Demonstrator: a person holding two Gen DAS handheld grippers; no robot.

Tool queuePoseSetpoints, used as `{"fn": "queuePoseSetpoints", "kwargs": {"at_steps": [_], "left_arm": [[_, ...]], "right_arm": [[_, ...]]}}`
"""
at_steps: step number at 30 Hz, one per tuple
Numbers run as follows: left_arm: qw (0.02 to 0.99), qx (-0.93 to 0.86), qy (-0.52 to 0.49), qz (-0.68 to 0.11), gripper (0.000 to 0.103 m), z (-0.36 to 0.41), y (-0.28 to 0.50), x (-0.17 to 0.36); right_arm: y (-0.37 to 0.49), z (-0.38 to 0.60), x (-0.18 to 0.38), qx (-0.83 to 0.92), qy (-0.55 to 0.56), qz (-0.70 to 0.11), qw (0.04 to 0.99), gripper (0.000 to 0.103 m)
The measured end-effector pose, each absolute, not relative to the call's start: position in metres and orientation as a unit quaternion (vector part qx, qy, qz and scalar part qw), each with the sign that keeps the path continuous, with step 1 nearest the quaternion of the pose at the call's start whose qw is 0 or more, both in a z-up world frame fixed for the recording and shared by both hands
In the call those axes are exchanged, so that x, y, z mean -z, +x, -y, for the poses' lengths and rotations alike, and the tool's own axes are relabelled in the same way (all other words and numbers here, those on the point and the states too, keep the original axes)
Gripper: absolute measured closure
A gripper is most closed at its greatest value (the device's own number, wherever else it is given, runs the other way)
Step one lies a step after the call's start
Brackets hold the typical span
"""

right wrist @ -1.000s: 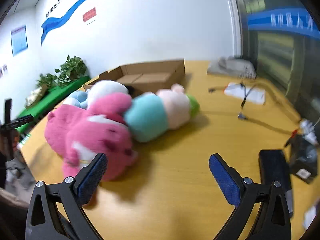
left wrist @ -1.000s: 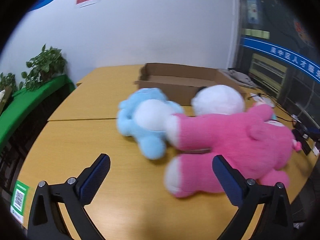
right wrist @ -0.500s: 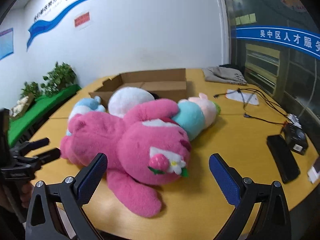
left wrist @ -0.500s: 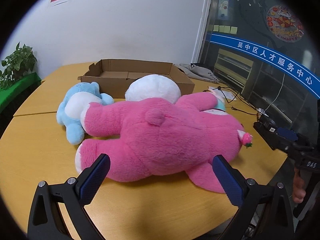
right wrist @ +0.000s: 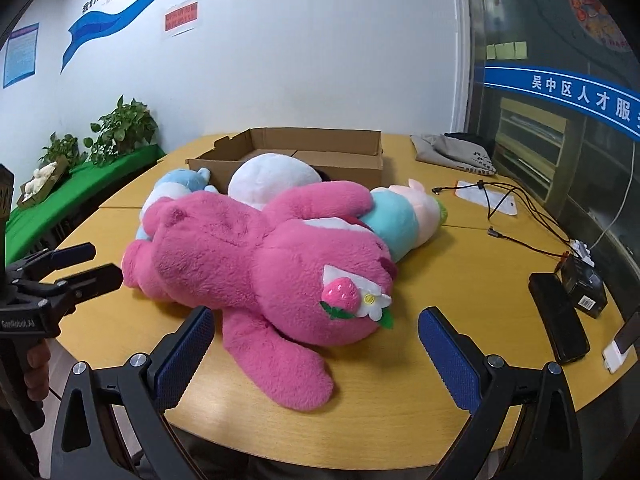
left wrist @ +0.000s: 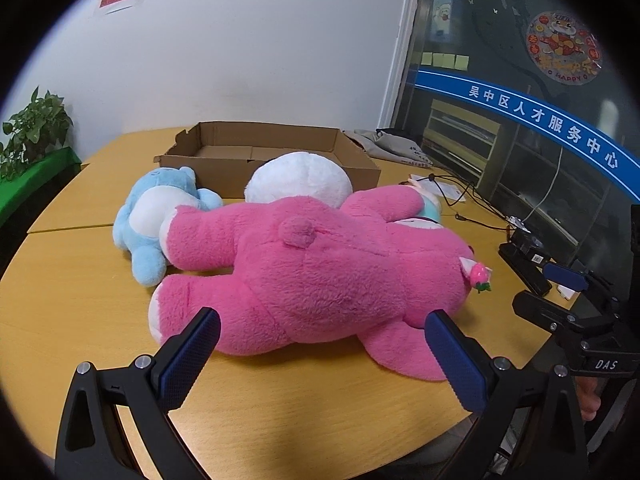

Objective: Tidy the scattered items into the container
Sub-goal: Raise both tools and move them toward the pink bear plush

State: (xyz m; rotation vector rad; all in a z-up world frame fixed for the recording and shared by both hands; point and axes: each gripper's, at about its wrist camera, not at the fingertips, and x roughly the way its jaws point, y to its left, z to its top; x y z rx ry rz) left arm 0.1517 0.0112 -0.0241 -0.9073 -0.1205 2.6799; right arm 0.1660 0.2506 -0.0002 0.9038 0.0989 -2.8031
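A big pink plush bear (left wrist: pixel 320 276) lies face down on the yellow table (left wrist: pixel 72 320), also in the right wrist view (right wrist: pixel 264 256). Behind it lie a light blue plush (left wrist: pixel 156 220), a white round plush (left wrist: pixel 298 178) and a teal-and-pink plush (right wrist: pixel 404 220). An open cardboard box (left wrist: pixel 272 152) stands behind them (right wrist: pixel 304 152). My left gripper (left wrist: pixel 320 356) is open and empty, just in front of the bear. My right gripper (right wrist: pixel 316 352) is open and empty, near the bear's head and arm.
Cables and white papers (right wrist: pixel 492 196), a black phone (right wrist: pixel 558 316), a small black box (right wrist: pixel 582 284) and a grey bag (right wrist: pixel 452 152) lie on the table's right side. Green plants (right wrist: pixel 120 128) stand at the left. The table's front edge is close below both grippers.
Both grippers have swung round to face the pink bear from the near side and drawn back a little. The toys have not moved. Both grippers stay open.
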Motion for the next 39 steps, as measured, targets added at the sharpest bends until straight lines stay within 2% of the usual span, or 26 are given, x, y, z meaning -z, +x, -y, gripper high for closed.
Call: {"fn": "queuePoseSetpoints", "kwargs": {"at_steps": [19, 39], "left_arm": [[0.18, -0.917, -0.346, 0.081, 0.001, 0.005, 0.093, 0.038], [0.209, -0.909, -0.352, 0.077, 0.001, 0.005, 0.078, 0.044]], "right_arm": [[0.104, -0.245, 0.011, 0.932, 0.347, -0.034, 0.102, 0.0], [0.084, -0.247, 0.022, 0.925, 0.364, -0.021, 0.105, 0.0]]}}
